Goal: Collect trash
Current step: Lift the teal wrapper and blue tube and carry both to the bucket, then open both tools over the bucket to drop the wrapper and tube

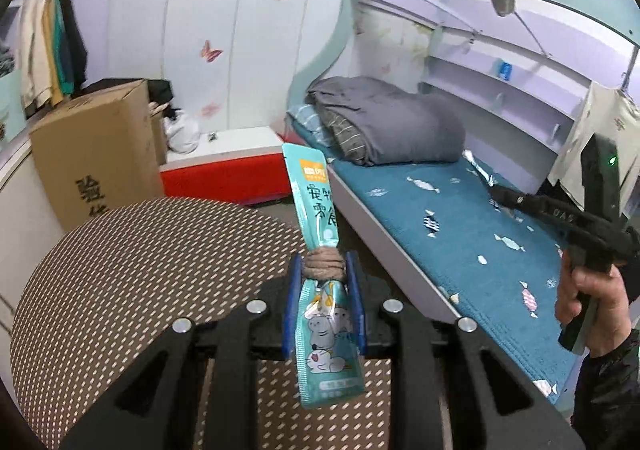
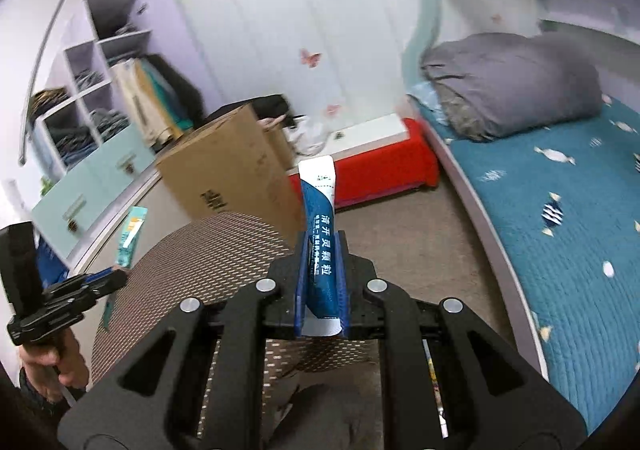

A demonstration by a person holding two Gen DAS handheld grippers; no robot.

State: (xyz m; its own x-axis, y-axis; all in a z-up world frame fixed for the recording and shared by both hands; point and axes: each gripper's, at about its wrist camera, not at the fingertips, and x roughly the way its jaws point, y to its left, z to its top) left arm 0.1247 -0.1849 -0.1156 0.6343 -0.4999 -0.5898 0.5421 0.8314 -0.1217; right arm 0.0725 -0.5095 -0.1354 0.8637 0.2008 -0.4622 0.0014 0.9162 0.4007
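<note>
Wrappers pinched: left gripper [image 1: 324, 270] on teal packet [image 1: 320, 262], right gripper [image 2: 322, 250] on blue sachet [image 2: 320, 234]. Keep squeezing firmly above round stool [image 1: 140, 270] until reaching bin.

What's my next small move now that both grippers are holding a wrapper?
Probably carry both to a bin, turning to find one. The left gripper is shut on the teal pouch, the right gripper on the blue sachet, both lifted above the round stool. No bin shows in either view.
</note>
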